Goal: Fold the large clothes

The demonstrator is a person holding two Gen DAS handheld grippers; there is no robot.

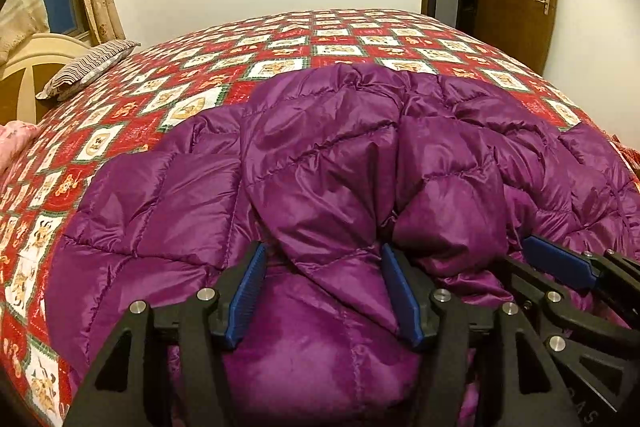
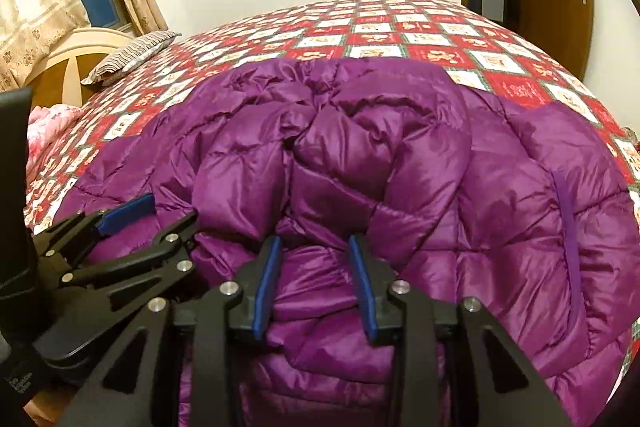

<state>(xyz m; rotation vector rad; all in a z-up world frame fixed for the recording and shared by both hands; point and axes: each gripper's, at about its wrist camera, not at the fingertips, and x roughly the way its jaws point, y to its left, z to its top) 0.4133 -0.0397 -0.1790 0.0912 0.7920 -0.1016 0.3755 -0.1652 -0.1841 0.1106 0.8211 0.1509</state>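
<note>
Across the wide bed with its red-and-white checked quilt (image 1: 340, 39), the shiny purple quilted down coat (image 1: 320, 155) lay bunched near your edge, its sides drawn inward over the middle but still rumpled. By my judgement you were partway: first folds made, smoothing and the final fold left. Your left gripper (image 1: 324, 291) stood with its blue pads apart, coat fabric bulging between them but unclamped. Your right gripper (image 2: 314, 287) likewise stood parted astride a puffy fold, just beside the left.
</note>
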